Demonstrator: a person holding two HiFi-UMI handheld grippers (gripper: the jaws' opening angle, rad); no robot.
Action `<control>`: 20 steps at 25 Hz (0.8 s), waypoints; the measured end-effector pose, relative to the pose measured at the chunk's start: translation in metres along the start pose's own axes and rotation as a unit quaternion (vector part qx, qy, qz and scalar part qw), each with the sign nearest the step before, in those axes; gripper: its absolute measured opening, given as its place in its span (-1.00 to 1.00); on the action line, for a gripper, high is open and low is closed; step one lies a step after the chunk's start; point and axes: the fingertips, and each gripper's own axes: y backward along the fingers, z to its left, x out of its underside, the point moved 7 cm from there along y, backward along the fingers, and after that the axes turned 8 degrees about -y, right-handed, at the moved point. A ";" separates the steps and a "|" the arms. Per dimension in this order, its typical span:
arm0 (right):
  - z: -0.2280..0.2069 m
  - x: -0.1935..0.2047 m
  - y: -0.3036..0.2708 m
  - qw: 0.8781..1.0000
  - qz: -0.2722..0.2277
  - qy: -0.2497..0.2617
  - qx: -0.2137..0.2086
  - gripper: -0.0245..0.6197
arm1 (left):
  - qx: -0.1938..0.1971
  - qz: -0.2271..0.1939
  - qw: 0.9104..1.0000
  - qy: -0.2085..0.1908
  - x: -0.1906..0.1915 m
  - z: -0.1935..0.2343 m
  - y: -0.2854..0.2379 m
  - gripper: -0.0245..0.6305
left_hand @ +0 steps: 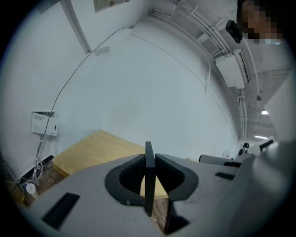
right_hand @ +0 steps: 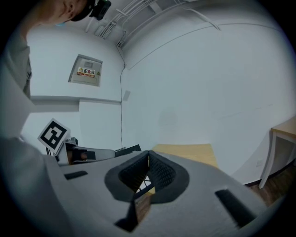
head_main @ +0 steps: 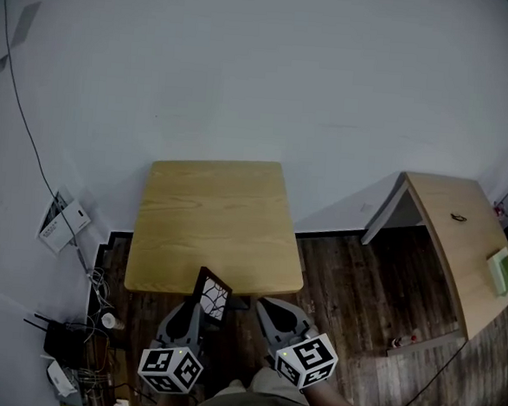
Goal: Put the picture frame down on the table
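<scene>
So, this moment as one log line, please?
left tongs: shut on picture frame | right tongs: shut, empty | picture frame: by near table edge

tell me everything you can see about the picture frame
The picture frame is small and rectangular, with a dark border around a pale face crossed by dark web-like lines. It is tilted on edge, clamped between the jaws of the left gripper, whose view shows it as a thin dark slab. It is at the wooden table's near edge; contact is unclear.

A bare office-like room — white wall (head_main: 246, 67), wood floor (head_main: 344, 274), plain table (head_main: 214, 221) and desk (head_main: 460, 230), a router (head_main: 54, 338) among cables (head_main: 99, 284) — exposed ceiling pipes (left_hand: 203, 23).
</scene>
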 end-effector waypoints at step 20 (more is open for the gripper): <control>-0.099 -0.042 -0.103 0.998 0.022 -0.009 -0.062 -0.92 | -0.050 -0.001 0.999 0.010 -0.019 0.007 -0.115 -0.73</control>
